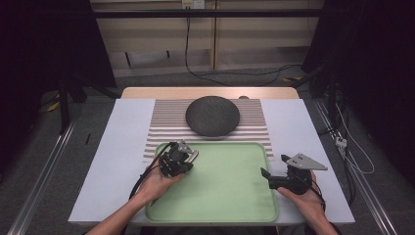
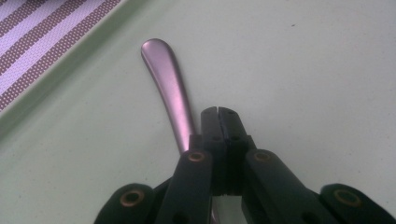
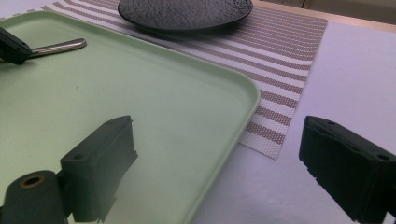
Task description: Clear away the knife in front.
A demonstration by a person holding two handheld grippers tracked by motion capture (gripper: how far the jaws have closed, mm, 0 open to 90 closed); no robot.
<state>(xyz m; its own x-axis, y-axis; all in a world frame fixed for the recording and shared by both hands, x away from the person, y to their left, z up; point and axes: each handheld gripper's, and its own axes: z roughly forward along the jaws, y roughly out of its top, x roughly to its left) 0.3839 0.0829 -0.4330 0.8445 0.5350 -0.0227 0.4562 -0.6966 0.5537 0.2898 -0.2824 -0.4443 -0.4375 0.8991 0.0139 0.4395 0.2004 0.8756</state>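
White table in dark room; left jaws closed beside spoon handle, right jaws open.

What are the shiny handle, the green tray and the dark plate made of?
The utensil handle looks like brushed metal: smooth with a soft silvery sheen. The green tray seems matte plastic, evenly coloured with a rounded rim. The dark plate is probably ceramic or stoneware, given its pebbled, speckled surface.

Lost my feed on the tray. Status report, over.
Left gripper shut beside the metal utensil handle, not clearly clamping it. Right gripper open over the green tray's right edge. Handle lies on the tray; nothing blocks it.
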